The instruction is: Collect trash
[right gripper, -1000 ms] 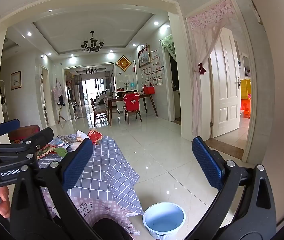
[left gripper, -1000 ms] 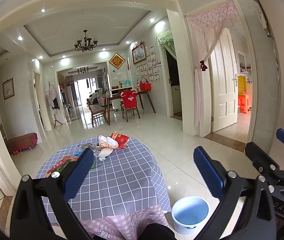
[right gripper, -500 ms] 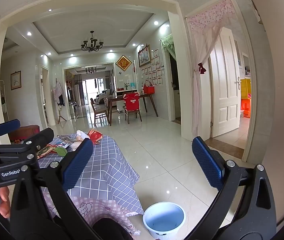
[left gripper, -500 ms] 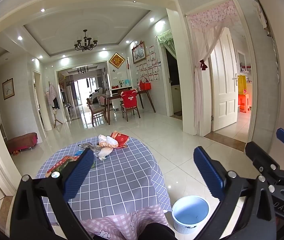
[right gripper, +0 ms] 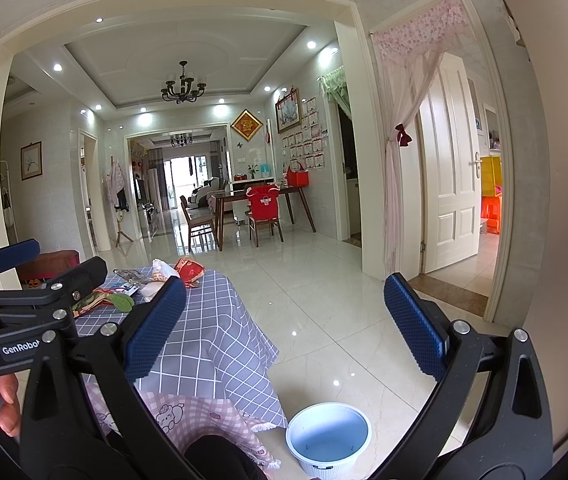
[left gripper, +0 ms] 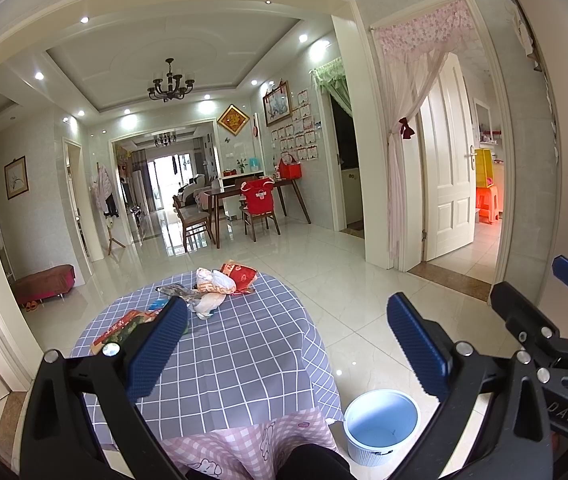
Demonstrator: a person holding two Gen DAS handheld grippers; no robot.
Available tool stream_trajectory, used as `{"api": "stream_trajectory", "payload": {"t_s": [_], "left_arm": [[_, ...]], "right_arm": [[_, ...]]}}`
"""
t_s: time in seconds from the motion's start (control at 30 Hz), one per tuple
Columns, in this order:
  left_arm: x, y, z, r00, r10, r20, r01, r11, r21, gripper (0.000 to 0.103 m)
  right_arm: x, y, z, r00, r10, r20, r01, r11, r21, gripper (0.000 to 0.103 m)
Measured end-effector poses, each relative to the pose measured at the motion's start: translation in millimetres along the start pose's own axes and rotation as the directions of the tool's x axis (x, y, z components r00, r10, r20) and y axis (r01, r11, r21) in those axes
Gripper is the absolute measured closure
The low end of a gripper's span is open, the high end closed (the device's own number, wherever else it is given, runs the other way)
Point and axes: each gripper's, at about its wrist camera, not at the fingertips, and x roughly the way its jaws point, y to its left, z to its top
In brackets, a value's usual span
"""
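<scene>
Trash lies on the far part of a round table with a grey checked cloth: a red wrapper, a white crumpled bag, a silvery wrapper and a red-green packet. The pile also shows in the right wrist view. A light blue bin stands empty on the floor to the right of the table, also in the right wrist view. My left gripper is open and empty above the table's near side. My right gripper is open and empty, right of the table.
Glossy tiled floor stretches beyond the table. A dining table with chairs stands far back. A curtained doorway with a white door is at the right. A red bench sits at the left wall.
</scene>
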Motion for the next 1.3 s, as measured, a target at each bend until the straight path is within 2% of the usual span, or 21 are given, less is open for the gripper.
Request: {"api": "stream_trajectory", "payload": {"t_s": [1.27, 1.3], "left_arm": [[2.4, -1.7, -4.5, 1.000, 0.000, -0.006, 0.000, 1.000, 0.003, 0.005], [6.8, -2.6, -13.2, 1.000, -0.002, -0.008, 0.002, 1.000, 0.005, 0.005]], "right_arm": [[1.4, -2.7, -6.2, 1.000, 0.002, -0.005, -0.002, 1.000, 0.002, 0.006], [1.7, -3.9, -7.9, 1.000, 0.001, -0.007, -0.001, 1.000, 0.002, 0.006]]}}
